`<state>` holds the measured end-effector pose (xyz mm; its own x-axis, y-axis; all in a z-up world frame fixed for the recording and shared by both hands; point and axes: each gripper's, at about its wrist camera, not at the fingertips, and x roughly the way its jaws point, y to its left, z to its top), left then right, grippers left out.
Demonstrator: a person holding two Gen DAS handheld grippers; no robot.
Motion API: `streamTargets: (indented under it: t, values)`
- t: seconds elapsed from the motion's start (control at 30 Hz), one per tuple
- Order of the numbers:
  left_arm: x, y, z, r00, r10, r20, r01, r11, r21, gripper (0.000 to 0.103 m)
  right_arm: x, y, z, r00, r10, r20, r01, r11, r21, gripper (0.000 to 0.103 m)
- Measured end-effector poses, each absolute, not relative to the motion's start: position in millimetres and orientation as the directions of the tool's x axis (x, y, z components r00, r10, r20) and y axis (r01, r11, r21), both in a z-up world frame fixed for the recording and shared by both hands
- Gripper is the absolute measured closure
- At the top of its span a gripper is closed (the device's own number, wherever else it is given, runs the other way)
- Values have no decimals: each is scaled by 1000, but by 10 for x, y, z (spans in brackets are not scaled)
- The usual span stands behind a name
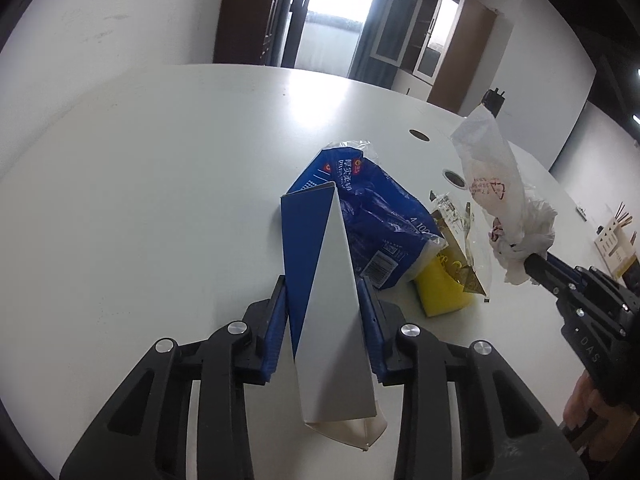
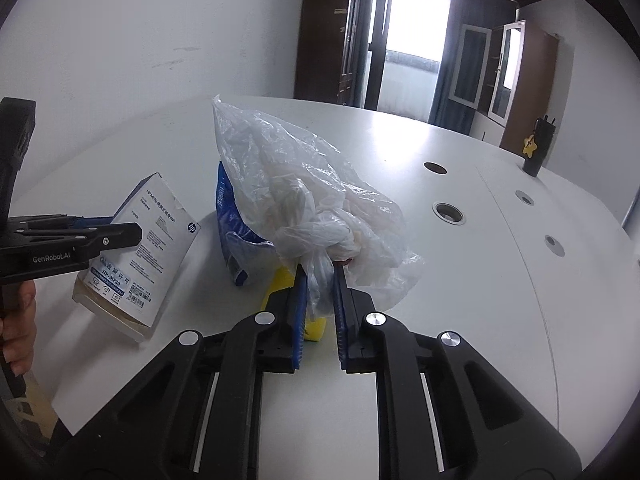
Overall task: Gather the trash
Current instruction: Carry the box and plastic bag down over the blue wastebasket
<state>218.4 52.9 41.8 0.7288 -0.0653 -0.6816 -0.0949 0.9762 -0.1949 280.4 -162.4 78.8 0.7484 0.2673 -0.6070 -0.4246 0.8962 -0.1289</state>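
Observation:
My left gripper (image 1: 322, 284) is shut on a flattened blue and white carton (image 1: 328, 340), lifted and tilted above the white table (image 1: 160, 160). From the right wrist view the same carton (image 2: 148, 240) shows its printed label, held by the left gripper (image 2: 134, 234). My right gripper (image 2: 320, 276) is shut on the knotted neck of a crumpled white plastic bag (image 2: 304, 184); in the left wrist view that bag (image 1: 492, 188) stands up from the right gripper (image 1: 534, 266). On the table lie a blue tissue pack (image 1: 376, 216), a yellow block (image 1: 444, 288) and a clear wrapper (image 1: 456, 220).
Round cable holes (image 2: 435, 168) (image 2: 449, 213) sit in the table's right half. A black bottle with a yellow star (image 2: 538, 148) stands at the far right edge. A person's hand (image 2: 18, 320) grips the left handle. Cabinets and a bright doorway lie beyond.

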Motion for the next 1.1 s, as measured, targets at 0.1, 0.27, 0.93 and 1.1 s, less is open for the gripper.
streamTargets:
  t: [0.1, 0.27, 0.93, 1.1]
  values:
    - [2013, 494, 506, 748, -16, -664, -99, 986, -135, 69, 2646, -1679, 844, 755, 287, -590, -422, 901, -102, 91]
    - [1696, 486, 643, 772, -4, -635, -88, 990, -114, 69, 2344, -1731, 914, 758, 326, -565, -435, 898, -66, 92]
    - [240, -56, 791, 870, -78, -486, 40, 995, -88, 69, 529, -1863, 1001, 773, 421, -474, -495, 868, -38, 92]
    - [-91, -169, 595, 866, -89, -493, 53, 995, -87, 70, 168, -1896, 867, 763, 418, -494, -505, 861, -52, 92]
